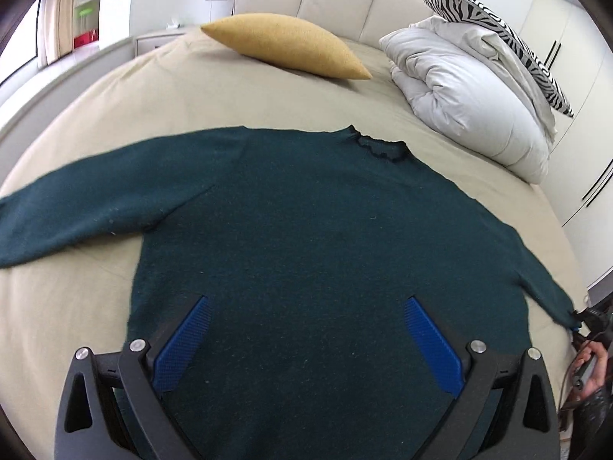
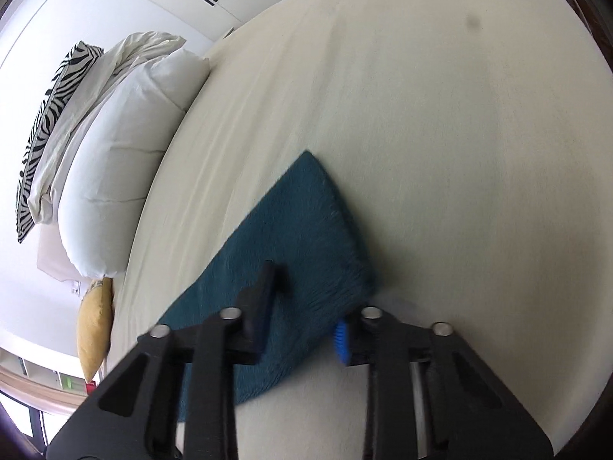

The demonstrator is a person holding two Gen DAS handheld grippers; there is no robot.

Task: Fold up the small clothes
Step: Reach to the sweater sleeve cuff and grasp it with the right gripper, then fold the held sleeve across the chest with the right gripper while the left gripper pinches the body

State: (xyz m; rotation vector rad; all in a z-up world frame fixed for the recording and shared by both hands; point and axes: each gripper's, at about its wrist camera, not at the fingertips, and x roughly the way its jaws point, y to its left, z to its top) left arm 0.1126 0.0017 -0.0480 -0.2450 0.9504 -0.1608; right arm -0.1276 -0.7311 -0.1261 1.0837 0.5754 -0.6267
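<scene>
Dark teal sweater [image 1: 314, 230] laid flat, face down or up can't be told, on beige bed sheet [image 1: 115, 88]; collar at 12 o'clock, one sleeve out toward 9, other sleeve run out toward 4.

L gripper [image 1: 306, 339] hung over the hem area, jaws spread wide, blue pads [image 1: 184, 345] clear of the knit, nothing held.

R gripper [image 2: 306, 299] seen at the far sleeve end; sleeve cuff [image 2: 306, 230] sandwiched between the two fingers, jaws clenched on the fabric; in L wrist view the same grab shows at the 4 o'clock edge, w/ a hand behind it.

Step judged: sleeve fold-in, start of task; body not yet folded.

Next move prob calls for: cuff lifted just enough to clear the sheet, carried across toward 9–10 over the torso, laid flat w/o dragging the shoulder; L gripper likely needed to pin the body or take the other sleeve.

Yellow pillow [image 1: 287, 48] and white duvet [image 1: 459, 92] well apart at 12–2, no obstruction.
</scene>
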